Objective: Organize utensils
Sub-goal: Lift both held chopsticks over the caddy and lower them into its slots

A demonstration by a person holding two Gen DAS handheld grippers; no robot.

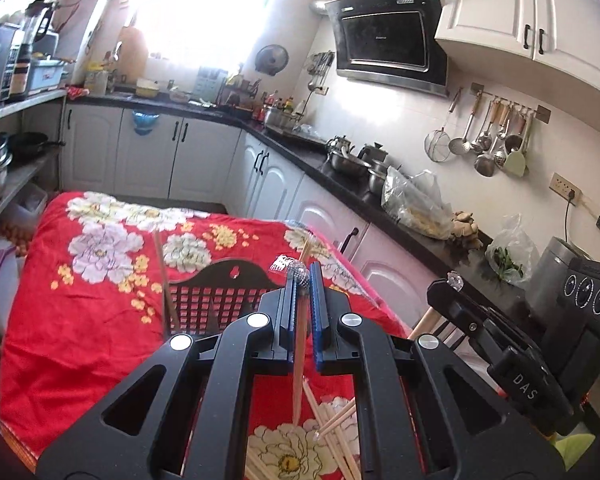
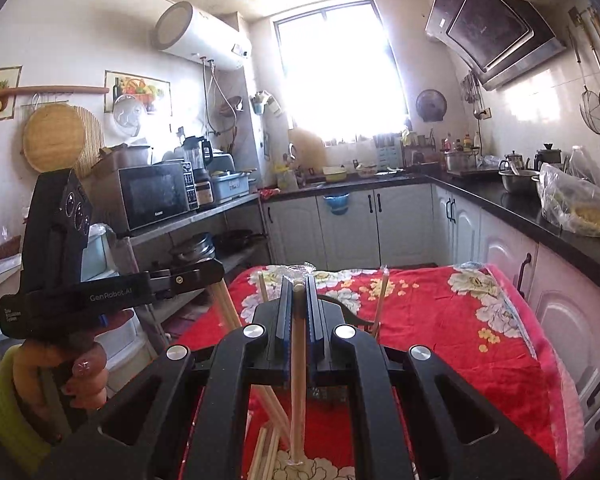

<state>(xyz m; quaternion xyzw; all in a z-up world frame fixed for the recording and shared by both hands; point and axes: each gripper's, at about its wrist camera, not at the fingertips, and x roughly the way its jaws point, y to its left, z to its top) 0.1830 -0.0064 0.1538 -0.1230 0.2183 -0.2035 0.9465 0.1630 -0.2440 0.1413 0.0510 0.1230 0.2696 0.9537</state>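
- wooden chopstick (image 1: 299, 354) sits pinched between the closed pads of my left gripper (image 1: 302, 280), running down through the jaws with its clear-wrapped tip hanging over the loose pile of chopsticks (image 1: 332, 426) on the red floral cloth (image 1: 80, 320).
- my right gripper (image 2: 299, 285) is closed just as tight on a second chopstick (image 2: 298, 380), its blunt end poking up between the pads and its wrapped tip low over the same heap.
- black slotted holder (image 1: 216, 300) stands on the cloth just ahead of both grippers; a few chopsticks already lean upright in it.
- step in hand, as i judge it: each hand has one stick picked off the pile, and both are held above the cloth on the way to the holder.
- next move calls for tipping each stick upright over the holder's mouth, lowering it inside the rim, and only then letting the pads part; two sticks going in together could knock the ones standing there.
- writing i can read: "genrobot.ai" on the side of the left gripper in the right view, "das" on the right gripper's body in the left view, and "galanz", i think, on the microwave (image 2: 152, 196), though it is small.
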